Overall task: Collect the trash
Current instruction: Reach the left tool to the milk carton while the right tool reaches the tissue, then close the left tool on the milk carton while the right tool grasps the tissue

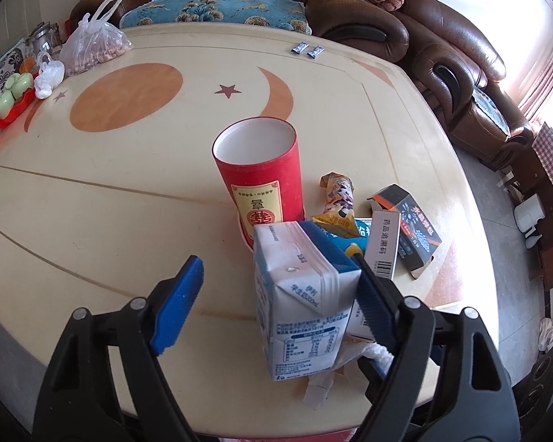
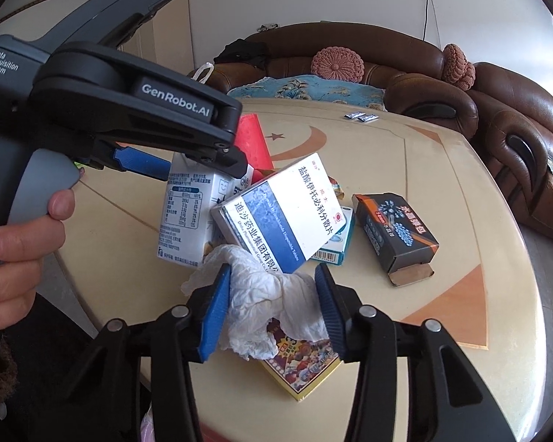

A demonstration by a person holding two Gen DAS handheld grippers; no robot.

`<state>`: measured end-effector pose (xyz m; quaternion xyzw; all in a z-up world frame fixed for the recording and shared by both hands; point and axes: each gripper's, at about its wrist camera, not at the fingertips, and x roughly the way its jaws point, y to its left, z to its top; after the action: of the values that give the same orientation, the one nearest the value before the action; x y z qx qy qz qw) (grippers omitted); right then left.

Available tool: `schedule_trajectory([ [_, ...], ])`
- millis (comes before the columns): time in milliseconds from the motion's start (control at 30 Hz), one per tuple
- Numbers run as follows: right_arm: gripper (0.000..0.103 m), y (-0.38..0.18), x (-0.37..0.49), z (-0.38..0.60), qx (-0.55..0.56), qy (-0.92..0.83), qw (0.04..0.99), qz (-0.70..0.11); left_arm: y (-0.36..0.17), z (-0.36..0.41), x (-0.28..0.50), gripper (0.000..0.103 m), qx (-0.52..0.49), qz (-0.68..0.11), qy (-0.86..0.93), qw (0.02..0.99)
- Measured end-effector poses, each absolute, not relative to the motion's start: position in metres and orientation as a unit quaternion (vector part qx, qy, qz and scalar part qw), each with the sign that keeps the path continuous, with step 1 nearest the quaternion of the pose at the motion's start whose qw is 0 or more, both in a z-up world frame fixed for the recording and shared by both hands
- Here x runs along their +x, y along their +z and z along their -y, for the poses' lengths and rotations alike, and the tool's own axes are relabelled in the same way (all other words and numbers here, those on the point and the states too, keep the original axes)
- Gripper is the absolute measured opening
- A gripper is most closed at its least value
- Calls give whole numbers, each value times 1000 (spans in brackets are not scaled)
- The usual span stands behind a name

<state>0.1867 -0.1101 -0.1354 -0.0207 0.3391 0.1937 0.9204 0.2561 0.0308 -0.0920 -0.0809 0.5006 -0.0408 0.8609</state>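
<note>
Cream counter point(image 1: 136, 199) inlaid with an orange oval, an orange crescent and a small dark-red star. Red tube point(image 1: 261, 180) with a white inside and a yellow label. White and blue milk carton point(image 1: 298, 294) printed in blue. White medicine box point(image 2: 280, 217) crossed by a blue band. Black box point(image 2: 398, 232) edged in orange. White crumpled tissue point(image 2: 272, 305). Blue pads on black tongs point(image 2: 272, 309). Brown sofa point(image 1: 442, 55) under a turquoise floral cover.

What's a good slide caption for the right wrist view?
Right gripper closing around a crumpled tissue beside a medicine box, while the left gripper reaches the milk carton.
</note>
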Motion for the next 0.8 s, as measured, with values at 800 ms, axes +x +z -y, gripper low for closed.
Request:
schedule_trajectory([
  [800,21,-109,174,129,-1,176,936,-304,-80,-45,233,44,-79,-468,-39,879],
])
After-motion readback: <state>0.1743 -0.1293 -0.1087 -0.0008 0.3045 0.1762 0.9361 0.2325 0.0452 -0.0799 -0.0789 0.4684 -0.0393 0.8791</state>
